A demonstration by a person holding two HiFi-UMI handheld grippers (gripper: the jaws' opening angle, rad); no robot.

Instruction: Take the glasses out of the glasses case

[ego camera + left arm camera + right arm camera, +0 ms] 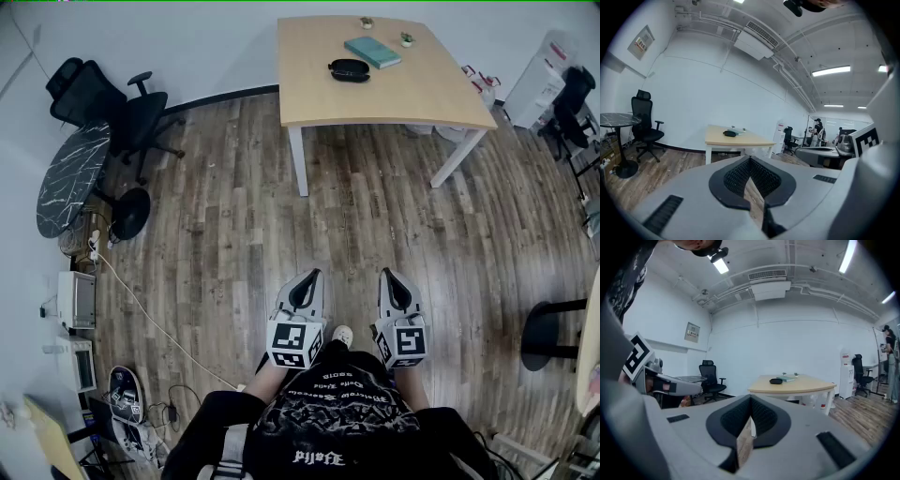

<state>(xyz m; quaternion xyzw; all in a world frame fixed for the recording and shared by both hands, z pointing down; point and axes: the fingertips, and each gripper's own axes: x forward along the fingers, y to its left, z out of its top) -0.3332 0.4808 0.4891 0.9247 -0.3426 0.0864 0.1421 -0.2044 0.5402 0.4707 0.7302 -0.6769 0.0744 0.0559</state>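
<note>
A dark oval glasses case (349,69) lies closed on the light wooden table (441,94) at the far side of the room; it also shows small in the left gripper view (730,133) and the right gripper view (776,380). My left gripper (311,277) and right gripper (390,276) are held side by side close to my body, well short of the table, pointing toward it. Both are shut with nothing between the jaws. The glasses themselves are not visible.
A teal book (372,52) and two tiny potted plants (407,39) share the table. A black office chair (112,108) and a round marble-top table (70,175) stand at the left. Wood floor lies between me and the table. Devices and cables sit along the left wall.
</note>
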